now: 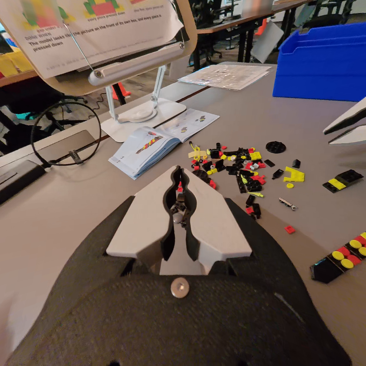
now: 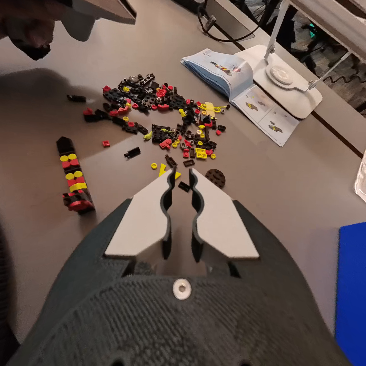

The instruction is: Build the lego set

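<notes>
Loose black, red and yellow lego pieces lie in a pile (image 1: pixel 237 166) (image 2: pixel 164 118) on the grey table. A long black model with red and yellow round tiles (image 2: pixel 73 174) (image 1: pixel 344 255) lies beside the pile. A smaller black and yellow assembly (image 1: pixel 340 181) lies farther right. My left gripper (image 1: pixel 179 168) is shut and held above the near end of the pile, with pieces showing through its jaw gaps. My right gripper (image 2: pixel 182 172) is slightly open and low over the table, with a small black tile (image 2: pixel 184 187) between its fingers. A yellow wedge plate (image 1: pixel 294 174) lies just beyond them.
An open instruction booklet (image 1: pixel 158 146) (image 2: pixel 227 79) lies behind the pile, next to a white document stand (image 1: pixel 146 116). A blue bin (image 1: pixel 320 59) and clear plastic bags (image 1: pixel 223 76) sit at the back right. A black round plate (image 2: pixel 215 178) lies beside my right gripper. A cable loop (image 1: pixel 65 134) hangs at the left edge.
</notes>
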{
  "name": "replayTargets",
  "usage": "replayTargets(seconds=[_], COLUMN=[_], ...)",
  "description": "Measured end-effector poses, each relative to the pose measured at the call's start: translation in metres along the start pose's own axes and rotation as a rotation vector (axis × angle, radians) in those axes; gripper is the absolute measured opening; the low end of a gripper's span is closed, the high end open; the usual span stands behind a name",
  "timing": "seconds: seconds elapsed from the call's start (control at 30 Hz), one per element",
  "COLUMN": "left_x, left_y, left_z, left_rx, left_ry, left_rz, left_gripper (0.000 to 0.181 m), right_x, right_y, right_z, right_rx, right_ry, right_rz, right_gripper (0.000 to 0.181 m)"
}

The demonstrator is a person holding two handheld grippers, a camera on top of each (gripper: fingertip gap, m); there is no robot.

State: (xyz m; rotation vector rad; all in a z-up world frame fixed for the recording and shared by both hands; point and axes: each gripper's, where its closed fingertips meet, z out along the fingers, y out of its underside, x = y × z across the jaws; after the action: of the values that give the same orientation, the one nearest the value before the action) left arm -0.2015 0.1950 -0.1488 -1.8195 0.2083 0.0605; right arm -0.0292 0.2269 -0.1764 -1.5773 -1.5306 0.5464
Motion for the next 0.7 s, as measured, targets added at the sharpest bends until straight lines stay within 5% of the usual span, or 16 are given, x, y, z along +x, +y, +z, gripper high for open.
replayTargets(seconds=[0.7], left_x=[0.011], left_y=[0.026], left_z=[0.009], left_rx=[-0.121], left_ry=[0.093], left_rz=[-0.084], left_gripper=[0.000], right_x=[-0.015], right_y=[0.001], right_z=[0.003], right_rx=[0.006], right_ry=[-0.112], right_rz=[0.073], right_gripper=[0.021])
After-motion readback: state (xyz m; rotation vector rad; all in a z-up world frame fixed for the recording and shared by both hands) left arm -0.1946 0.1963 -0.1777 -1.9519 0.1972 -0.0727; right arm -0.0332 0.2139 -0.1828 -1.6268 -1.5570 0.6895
